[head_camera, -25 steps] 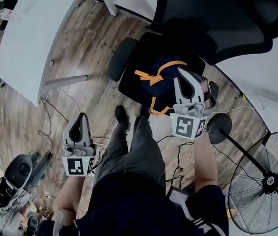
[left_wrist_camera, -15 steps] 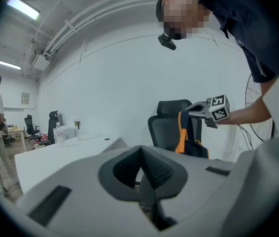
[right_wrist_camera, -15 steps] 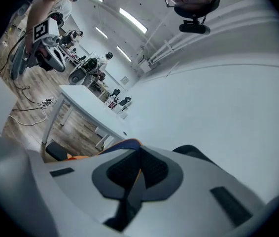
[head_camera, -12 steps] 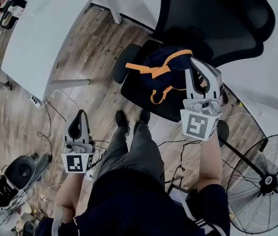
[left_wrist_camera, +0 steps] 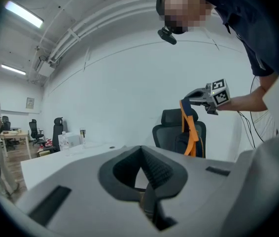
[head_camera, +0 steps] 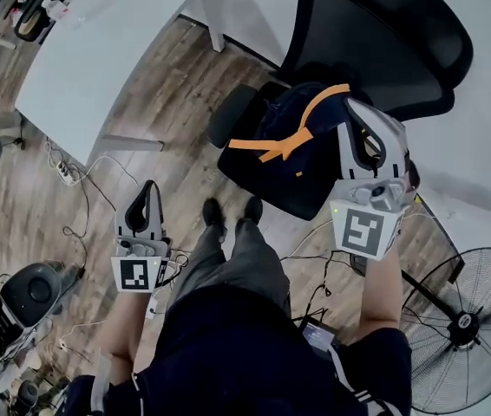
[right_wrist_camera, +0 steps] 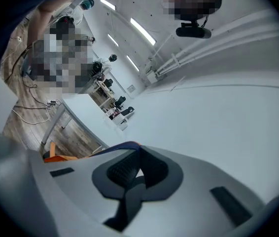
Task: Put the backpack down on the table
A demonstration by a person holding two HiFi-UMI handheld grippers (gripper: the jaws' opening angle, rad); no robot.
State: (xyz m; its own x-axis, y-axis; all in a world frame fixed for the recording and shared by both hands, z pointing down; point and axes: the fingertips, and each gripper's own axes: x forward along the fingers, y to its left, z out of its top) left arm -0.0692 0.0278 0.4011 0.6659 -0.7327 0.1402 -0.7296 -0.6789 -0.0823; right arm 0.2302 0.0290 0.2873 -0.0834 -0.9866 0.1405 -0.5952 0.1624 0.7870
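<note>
Hanging from the right gripper [head_camera: 360, 109], the backpack [head_camera: 302, 137] is clear of the chair [head_camera: 393, 50] seat, in front of the backrest. It has a dark navy body, orange straps trailing left, and a slumped shape. Right jaws are clenched on a blue strap at its top. The left gripper [head_camera: 148, 187] is clenched on nothing, low at near left. White table [head_camera: 98, 68] sits far left, well apart from the pack. Its long edge runs diagonally, with clutter [head_camera: 29, 11] only at the far corner. Open wood floor [head_camera: 167, 120] lies between table and chair, power strip [head_camera: 63, 172] by the table leg, fan [head_camera: 462, 328] near right. Versus a second ago: pack was on the seat and is now lifted; right gripper is much higher, left slightly.
</note>
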